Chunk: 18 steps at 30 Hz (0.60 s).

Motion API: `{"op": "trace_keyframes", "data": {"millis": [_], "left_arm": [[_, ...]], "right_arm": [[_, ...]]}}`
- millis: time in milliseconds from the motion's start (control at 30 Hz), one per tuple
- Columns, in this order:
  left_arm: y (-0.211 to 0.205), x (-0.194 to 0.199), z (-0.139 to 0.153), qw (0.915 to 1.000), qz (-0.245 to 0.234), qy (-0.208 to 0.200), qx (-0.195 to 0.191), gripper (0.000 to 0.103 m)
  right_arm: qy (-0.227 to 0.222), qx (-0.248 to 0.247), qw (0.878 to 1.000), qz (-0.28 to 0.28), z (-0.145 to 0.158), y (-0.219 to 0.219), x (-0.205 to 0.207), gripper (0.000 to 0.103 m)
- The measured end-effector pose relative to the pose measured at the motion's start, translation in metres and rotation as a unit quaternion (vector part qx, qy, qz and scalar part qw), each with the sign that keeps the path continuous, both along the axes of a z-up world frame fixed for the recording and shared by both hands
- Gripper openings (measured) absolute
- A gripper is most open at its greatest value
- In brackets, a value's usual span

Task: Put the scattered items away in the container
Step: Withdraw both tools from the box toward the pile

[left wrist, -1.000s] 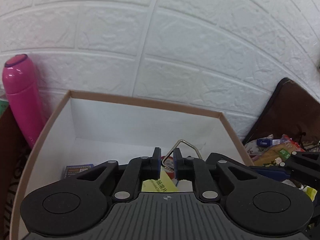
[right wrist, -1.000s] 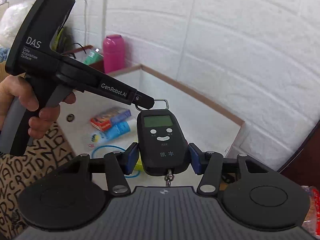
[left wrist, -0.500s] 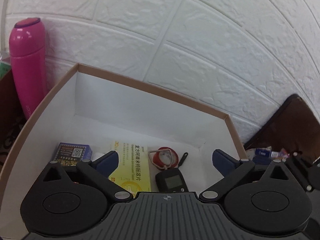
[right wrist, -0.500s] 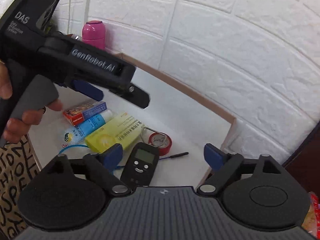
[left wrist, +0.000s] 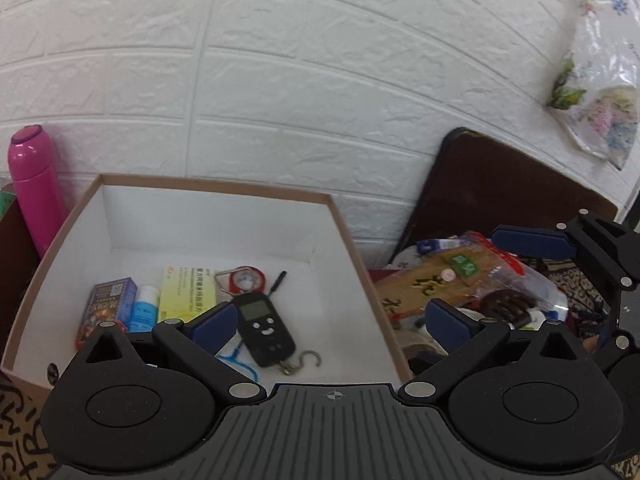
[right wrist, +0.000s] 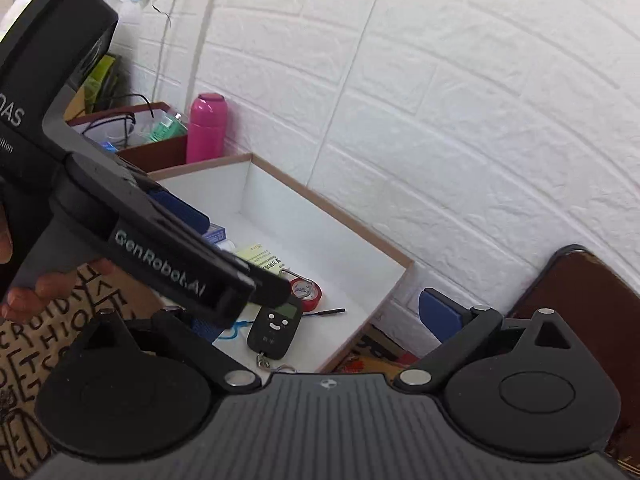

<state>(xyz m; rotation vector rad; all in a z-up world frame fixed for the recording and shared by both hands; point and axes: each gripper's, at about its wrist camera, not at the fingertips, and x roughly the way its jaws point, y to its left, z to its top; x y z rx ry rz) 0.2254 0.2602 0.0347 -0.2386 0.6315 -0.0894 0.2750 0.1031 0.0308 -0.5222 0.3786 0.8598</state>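
Note:
A white box with a brown rim (left wrist: 340, 216) holds a black hand scale (left wrist: 264, 328) with a hook, a red tape roll (left wrist: 244, 280), a yellow medicine box (left wrist: 186, 292), a blue tube (left wrist: 142, 312) and a dark card box (left wrist: 106, 308). My left gripper (left wrist: 328, 324) is open and empty above the box's near edge. My right gripper (right wrist: 316, 316) is open and empty, to the right of the box; it also shows in the left wrist view (left wrist: 532, 240). The scale (right wrist: 276, 328) lies in the box (right wrist: 328, 208).
A pink bottle (left wrist: 36, 188) stands left of the box against the white brick wall. Right of the box lies a pile of plastic-wrapped snack packets (left wrist: 460, 280) before a dark brown board (left wrist: 500, 184). A patterned cloth (right wrist: 32, 340) covers the table.
Both grippers let go of the black scale, which now lies in the box. Both opened wide and drew back; the view shifted right toward the snack pile.

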Motion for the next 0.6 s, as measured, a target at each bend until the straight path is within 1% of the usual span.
{"op": "trace_keyframes", "data": {"millis": [133,300,400,467,600], "left_arm": [[-0.035,-0.041,-0.003,0.9995,-0.022,-0.024,-0.003,0.103],[-0.08,-0.081,-0.03,0.9984,-0.05,-0.024,-0.011,0.103],[-0.101,-0.097,-0.056,0.9976,-0.062,-0.009,-0.03,0.103],[-0.116,-0.105,-0.077,0.996,-0.077,0.008,-0.044,0.103],[-0.142,-0.113,-0.115,0.9942,-0.094,0.038,-0.036,0.103]], "right_arm": [[-0.005,0.024,1.0,0.003,0.001,-0.045,-0.033,0.102],[0.014,0.051,0.998,-0.02,-0.024,-0.101,-0.072,0.102],[0.017,0.065,0.996,-0.051,-0.049,-0.128,-0.094,0.102],[0.025,0.077,0.994,-0.078,-0.068,-0.145,-0.108,0.102],[0.046,0.09,0.985,-0.14,-0.109,-0.175,-0.131,0.102]]}}
